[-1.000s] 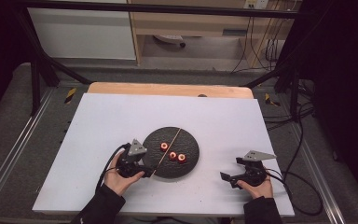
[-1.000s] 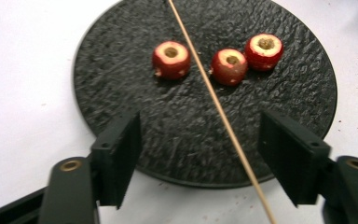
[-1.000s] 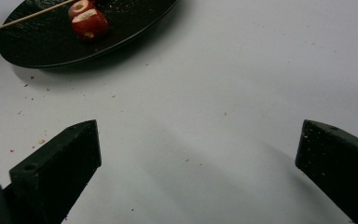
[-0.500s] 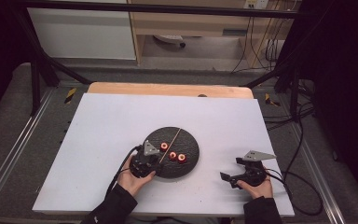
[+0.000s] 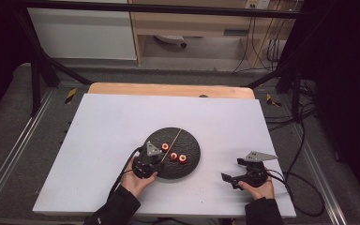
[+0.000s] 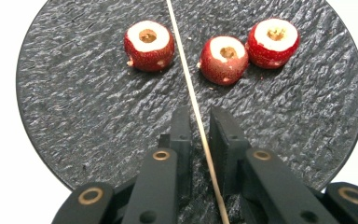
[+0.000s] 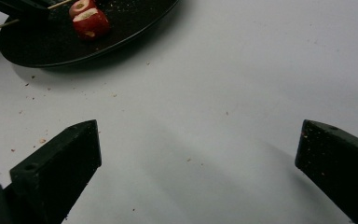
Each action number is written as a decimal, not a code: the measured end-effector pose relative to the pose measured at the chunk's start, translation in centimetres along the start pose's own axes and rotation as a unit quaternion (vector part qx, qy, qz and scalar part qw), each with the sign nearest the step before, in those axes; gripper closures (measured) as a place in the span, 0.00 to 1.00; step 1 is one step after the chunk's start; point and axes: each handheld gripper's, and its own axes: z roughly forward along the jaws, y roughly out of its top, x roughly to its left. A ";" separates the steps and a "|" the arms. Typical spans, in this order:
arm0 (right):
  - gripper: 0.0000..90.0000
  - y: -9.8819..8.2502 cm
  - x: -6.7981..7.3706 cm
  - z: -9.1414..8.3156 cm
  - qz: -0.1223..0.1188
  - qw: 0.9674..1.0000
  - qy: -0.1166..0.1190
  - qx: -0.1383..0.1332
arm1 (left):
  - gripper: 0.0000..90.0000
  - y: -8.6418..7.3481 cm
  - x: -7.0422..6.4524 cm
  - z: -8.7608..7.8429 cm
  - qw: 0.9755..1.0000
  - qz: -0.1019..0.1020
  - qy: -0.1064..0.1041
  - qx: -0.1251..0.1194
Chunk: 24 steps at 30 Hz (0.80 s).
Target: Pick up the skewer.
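The left tongs (image 6: 199, 126) sit low over the near edge of the round black slate plate (image 6: 74, 116), and their jaws have just been closing around the thin wooden skewer (image 6: 186, 79). The stick runs between the two pads; a sliver of dark plate can be seen on either side of it, so the jaws are narrow but apparently not yet pressing on it. In the high view the left tongs (image 5: 153, 157) cover the plate's near-left part, with the skewer (image 5: 176, 138) slanting away across the plate (image 5: 190, 140) toward its far rim.

Three red hollowed fruits lie flat on the plate beyond the jaws: one fruit (image 6: 148, 44) left of the skewer, a second fruit (image 6: 223, 53) just right of it, and a third fruit (image 6: 274, 42) touching the second.

The right tongs (image 7: 198, 154) hover wide open over bare white tabletop (image 7: 242, 70), well apart from the plate, holding nothing.

The risk, as I judge it, lies in the grip. The skewer is thin, round and lying flat on a rough surface, so the pads may close above it or pinch it off-centre, letting it roll or swing. A swinging tip could knock the nearest fruit. Pressing the pads into the slate could also shift the plate on the smooth tabletop.
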 end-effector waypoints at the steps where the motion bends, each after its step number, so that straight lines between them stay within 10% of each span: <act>1: 0.01 0.0 0.0 0.0 0.000 1.000 0.000 0.000 | 0.90 0.0 0.0 0.0 1.000 0.000 0.000 0.000; 24: 0.01 0.0 0.1 0.1 -0.003 1.000 0.000 0.002 | 0.98 -0.4 1.2 -1.1 0.999 -0.024 -0.002 -0.032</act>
